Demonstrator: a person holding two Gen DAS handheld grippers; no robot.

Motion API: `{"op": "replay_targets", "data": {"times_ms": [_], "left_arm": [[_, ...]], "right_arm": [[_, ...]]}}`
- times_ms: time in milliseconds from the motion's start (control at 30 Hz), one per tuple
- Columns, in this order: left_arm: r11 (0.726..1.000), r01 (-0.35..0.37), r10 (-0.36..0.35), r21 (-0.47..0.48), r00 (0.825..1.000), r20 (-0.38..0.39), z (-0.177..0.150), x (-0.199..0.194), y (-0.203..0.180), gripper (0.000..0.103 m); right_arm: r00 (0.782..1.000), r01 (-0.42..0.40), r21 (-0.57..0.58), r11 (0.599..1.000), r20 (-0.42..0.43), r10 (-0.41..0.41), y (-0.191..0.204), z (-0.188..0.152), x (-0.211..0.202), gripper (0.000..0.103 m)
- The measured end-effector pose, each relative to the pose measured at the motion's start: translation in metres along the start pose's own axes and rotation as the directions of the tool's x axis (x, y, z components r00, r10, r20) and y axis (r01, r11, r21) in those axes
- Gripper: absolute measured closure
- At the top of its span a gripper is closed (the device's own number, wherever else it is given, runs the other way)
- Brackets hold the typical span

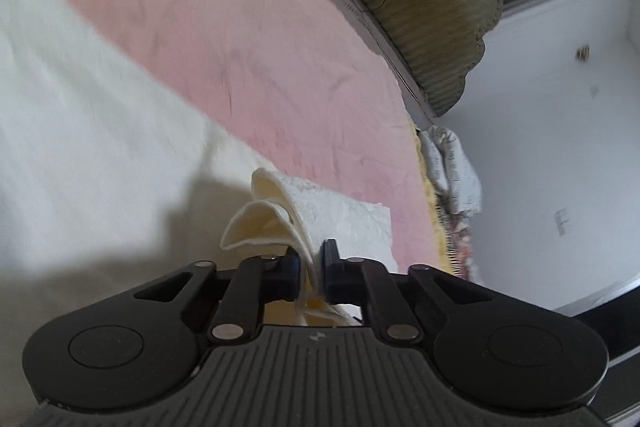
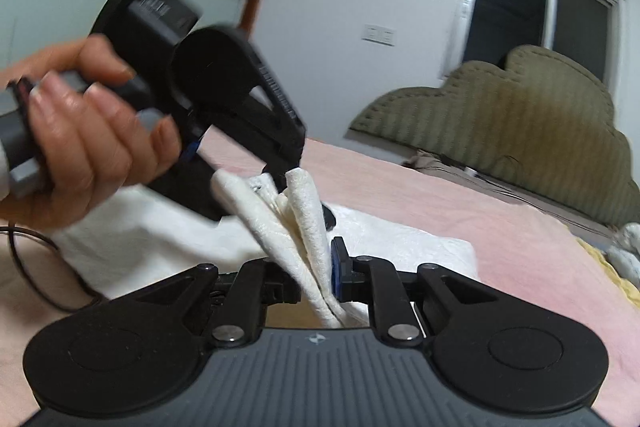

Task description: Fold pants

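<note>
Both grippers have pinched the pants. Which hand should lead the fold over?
Probably the left. The left gripper is clamped on a corner of the white pants, with bare pink bedding ahead. The right gripper pinches bunched layers, and the left hand crowds its path.

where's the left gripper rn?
Right wrist view, upper left: left gripper in a hand, shut on the white pants above the pink bed.

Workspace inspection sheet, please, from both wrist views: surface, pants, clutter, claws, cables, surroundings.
Surface: pink fabric bed cover, lightly creased.
Job's things: cream textured cloth pants, partly flat, one bunched edge lifted.
Clutter: crumpled white printed cloth at the bed's edge.
Claws: left claw and right claw both shut on the pants.
Cables: thin dark cable looping on the bed.
Surroundings: olive ribbed headboard, dark window.
</note>
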State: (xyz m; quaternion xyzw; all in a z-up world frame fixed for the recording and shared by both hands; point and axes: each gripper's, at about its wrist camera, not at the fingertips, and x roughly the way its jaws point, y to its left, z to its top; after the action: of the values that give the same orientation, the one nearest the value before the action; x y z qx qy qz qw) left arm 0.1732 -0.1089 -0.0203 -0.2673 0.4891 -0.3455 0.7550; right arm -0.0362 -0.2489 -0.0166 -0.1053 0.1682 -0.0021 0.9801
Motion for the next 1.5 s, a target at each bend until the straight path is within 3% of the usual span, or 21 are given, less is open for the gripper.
{"op": "replay_targets", "data": {"times_ms": [133,267,367,567,667,700,767,867,900,933,967,1000,1033,1100,1167,1200,1267,1300,1333,1367,1500], "left_arm": [[0.958,-0.178,0.155,0.223,0.981,0.119,0.007,-0.038,-0.022,0.096],[0.815,-0.422,0.336,0.396,0.902,0.27,0.003,-0.065,-0.027,0.095],[0.718,-0.535,0.426,0.446,0.844,0.326,0.002,-0.068,-0.013,0.093],[0.713,-0.565,0.496,0.414,0.825,0.271,-0.001,-0.06,0.032,0.086],[0.679,-0.596,0.517,0.429,0.803,0.297,-0.006,-0.061,0.035,0.07],[0.661,-0.612,0.528,0.435,0.79,0.311,-0.008,-0.065,0.035,0.056],[0.58,-0.693,0.57,0.428,0.72,0.394,-0.013,-0.075,0.033,0.035],[0.394,-0.836,0.636,0.383,0.548,0.543,-0.022,-0.097,0.038,0.031],[0.354,-0.863,0.662,0.359,0.503,0.556,-0.022,-0.102,0.041,0.031],[0.342,-0.878,0.683,0.335,0.477,0.553,-0.021,-0.108,0.045,0.031],[0.361,-0.88,0.696,0.31,0.475,0.538,-0.02,-0.115,0.048,0.031],[0.403,-0.868,0.698,0.289,0.496,0.516,-0.02,-0.123,0.05,0.031],[0.462,-0.845,0.692,0.27,0.534,0.487,-0.02,-0.131,0.052,0.031],[0.557,-0.794,0.667,0.243,0.602,0.439,-0.024,-0.141,0.055,0.031],[0.586,-0.769,0.655,0.256,0.635,0.409,-0.032,-0.139,0.057,0.03],[0.567,-0.777,0.666,0.274,0.627,0.404,-0.036,-0.135,0.058,0.03],[0.5,-0.819,0.706,0.283,0.574,0.415,-0.042,-0.126,0.066,0.03],[0.487,-0.83,0.715,0.27,0.557,0.423,-0.044,-0.127,0.068,0.03],[0.503,-0.829,0.714,0.245,0.559,0.423,-0.045,-0.132,0.071,0.03],[0.54,-0.815,0.708,0.212,0.575,0.41,-0.045,-0.14,0.074,0.03],[0.722,-0.688,0.631,0.066,0.695,0.344,-0.036,-0.164,0.078,0.03]], "right_arm": [[0.998,-0.063,-0.058,0.996,0.026,0.064,0.022,0.012,0.012,0.09],[0.989,-0.143,-0.099,0.985,0.028,0.147,0.046,0.027,0.032,0.09],[0.979,-0.2,-0.142,0.969,0.0,0.202,0.067,0.033,0.048,0.089],[0.966,-0.257,-0.208,0.944,-0.087,0.244,0.099,0.027,0.073,0.089],[0.959,-0.277,-0.23,0.933,-0.127,0.254,0.105,0.026,0.077,0.087],[0.958,-0.279,-0.234,0.931,-0.133,0.254,0.105,0.027,0.077,0.086],[0.953,-0.295,-0.233,0.927,-0.146,0.267,0.104,0.029,0.073,0.081],[0.926,-0.371,-0.166,0.914,-0.146,0.35,0.088,0.034,0.058,0.06],[0.91,-0.408,-0.126,0.904,-0.13,0.392,0.08,0.036,0.05,0.05],[0.894,-0.446,-0.086,0.891,-0.103,0.437,0.074,0.038,0.042,0.048],[0.877,-0.478,-0.051,0.877,-0.077,0.474,0.068,0.04,0.036,0.048],[0.863,-0.504,-0.017,0.864,-0.051,0.502,0.061,0.042,0.031,0.048],[0.86,-0.51,0.011,0.86,-0.028,0.51,0.055,0.044,0.029,0.048],[0.882,-0.47,0.025,0.882,-0.013,0.471,0.047,0.046,0.037,0.048],[0.912,-0.405,0.027,0.914,-0.052,0.406,0.051,0.043,0.046,0.048],[0.92,-0.38,0.033,0.924,-0.088,0.382,0.053,0.039,0.051,0.048],[0.919,-0.355,0.032,0.934,-0.17,0.355,0.061,0.032,0.062,0.048],[0.921,-0.351,0.022,0.936,-0.17,0.35,0.063,0.03,0.061,0.048],[0.927,-0.347,0.0,0.938,-0.151,0.344,0.064,0.028,0.054,0.048],[0.931,-0.347,-0.024,0.937,-0.128,0.342,0.066,0.03,0.049,0.049],[0.94,-0.342,-0.13,0.931,-0.075,0.334,0.079,0.034,0.04,0.05]]}}
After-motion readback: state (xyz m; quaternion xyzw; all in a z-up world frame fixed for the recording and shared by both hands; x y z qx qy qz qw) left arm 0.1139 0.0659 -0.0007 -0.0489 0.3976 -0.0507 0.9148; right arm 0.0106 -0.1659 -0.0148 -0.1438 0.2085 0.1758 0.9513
